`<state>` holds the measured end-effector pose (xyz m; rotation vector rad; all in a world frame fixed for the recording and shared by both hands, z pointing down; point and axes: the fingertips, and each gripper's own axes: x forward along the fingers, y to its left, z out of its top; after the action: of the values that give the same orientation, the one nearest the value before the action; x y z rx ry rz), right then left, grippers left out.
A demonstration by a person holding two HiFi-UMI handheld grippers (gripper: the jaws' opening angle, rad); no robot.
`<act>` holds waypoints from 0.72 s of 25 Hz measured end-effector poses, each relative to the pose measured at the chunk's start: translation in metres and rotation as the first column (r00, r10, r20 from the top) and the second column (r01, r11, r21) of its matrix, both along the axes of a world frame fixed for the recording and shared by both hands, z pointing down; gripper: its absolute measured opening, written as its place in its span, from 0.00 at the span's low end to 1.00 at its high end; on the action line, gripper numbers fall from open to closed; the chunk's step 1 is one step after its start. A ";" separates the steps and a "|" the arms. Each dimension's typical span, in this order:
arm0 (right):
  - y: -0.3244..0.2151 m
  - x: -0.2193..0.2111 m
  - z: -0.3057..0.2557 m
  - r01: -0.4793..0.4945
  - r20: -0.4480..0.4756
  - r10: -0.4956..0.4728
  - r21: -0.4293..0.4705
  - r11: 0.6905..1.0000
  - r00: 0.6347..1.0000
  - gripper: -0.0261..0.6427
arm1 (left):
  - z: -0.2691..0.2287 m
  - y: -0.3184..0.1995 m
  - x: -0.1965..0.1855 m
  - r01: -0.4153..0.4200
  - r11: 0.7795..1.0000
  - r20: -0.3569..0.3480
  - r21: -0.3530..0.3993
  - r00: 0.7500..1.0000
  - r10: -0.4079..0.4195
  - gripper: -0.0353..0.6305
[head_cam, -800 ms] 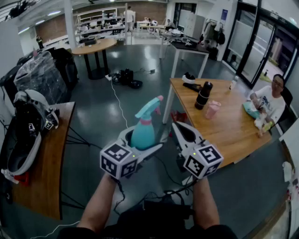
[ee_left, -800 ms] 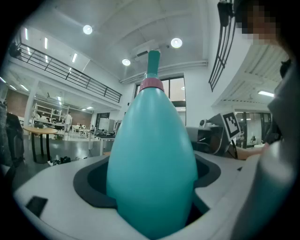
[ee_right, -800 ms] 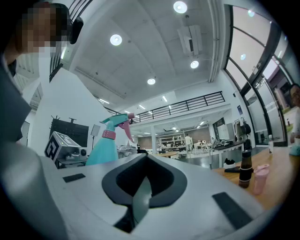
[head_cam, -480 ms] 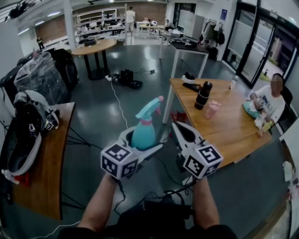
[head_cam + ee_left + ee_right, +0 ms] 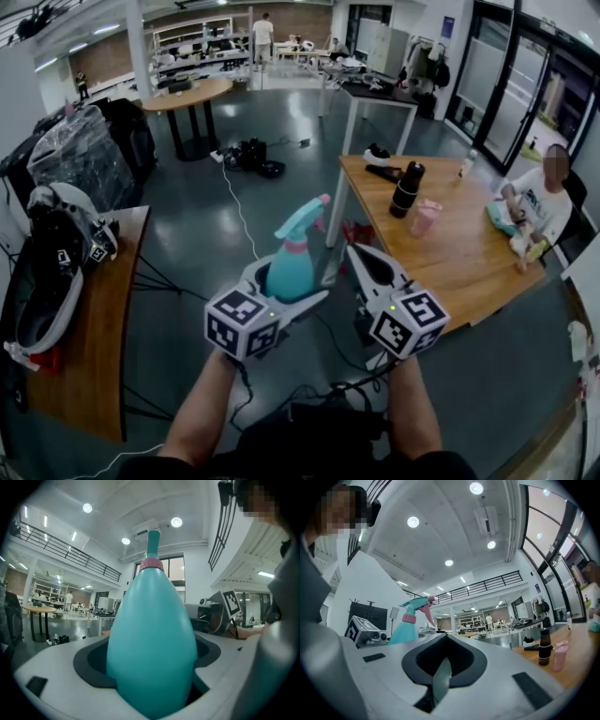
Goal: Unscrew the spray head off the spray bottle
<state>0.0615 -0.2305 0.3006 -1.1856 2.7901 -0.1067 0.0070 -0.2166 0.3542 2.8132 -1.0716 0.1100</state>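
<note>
A teal spray bottle (image 5: 289,272) with a pink collar (image 5: 296,246) and a teal spray head (image 5: 302,217) stands upright in mid-air in front of me. My left gripper (image 5: 284,298) is shut on its body, which fills the left gripper view (image 5: 152,639) between the two jaws. My right gripper (image 5: 360,259) hovers just right of the bottle, shut with nothing between its jaws. In the right gripper view the bottle (image 5: 403,631) and its spray head (image 5: 416,603) show to the left of the right gripper (image 5: 440,677), apart from it.
A wooden table (image 5: 469,272) stands at right with a black flask (image 5: 408,190) and a pink cup (image 5: 427,219); a person (image 5: 534,206) sits at its far side. Another wooden table (image 5: 98,337) at left carries gear. Cables trail over the floor below.
Both grippers and the bottle have drifted a touch to the right; the grip on the bottle is unchanged.
</note>
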 end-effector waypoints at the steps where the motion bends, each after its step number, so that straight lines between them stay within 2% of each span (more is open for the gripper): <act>1: 0.001 0.000 0.000 0.000 -0.001 0.000 0.001 1.000 1.000 0.05 | 0.001 0.000 0.001 -0.001 1.000 0.001 -0.001 1.000 0.001 0.72; 7: 0.005 -0.001 -0.002 0.014 0.000 -0.014 0.004 1.000 1.000 0.05 | 0.004 -0.002 0.004 -0.010 1.000 0.010 -0.008 1.000 0.010 0.72; 13: 0.025 -0.016 -0.023 0.128 0.062 -0.127 0.000 0.992 0.990 0.06 | 0.012 -0.006 0.011 -0.021 1.000 0.031 -0.022 0.999 0.022 0.72; 16: 0.032 -0.026 -0.032 0.207 0.117 -0.201 -0.035 0.978 0.973 0.18 | 0.014 -0.010 0.019 -0.028 0.999 0.040 -0.020 0.999 0.029 0.72; 18: 0.031 -0.030 -0.032 0.227 0.130 -0.218 -0.064 0.972 0.967 0.23 | 0.016 -0.012 0.024 -0.027 1.000 0.053 -0.012 0.998 0.028 0.72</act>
<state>0.0317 -0.1998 0.2682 -0.8431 2.8214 -0.2993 0.0314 -0.2288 0.3698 2.8304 -1.0402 0.1944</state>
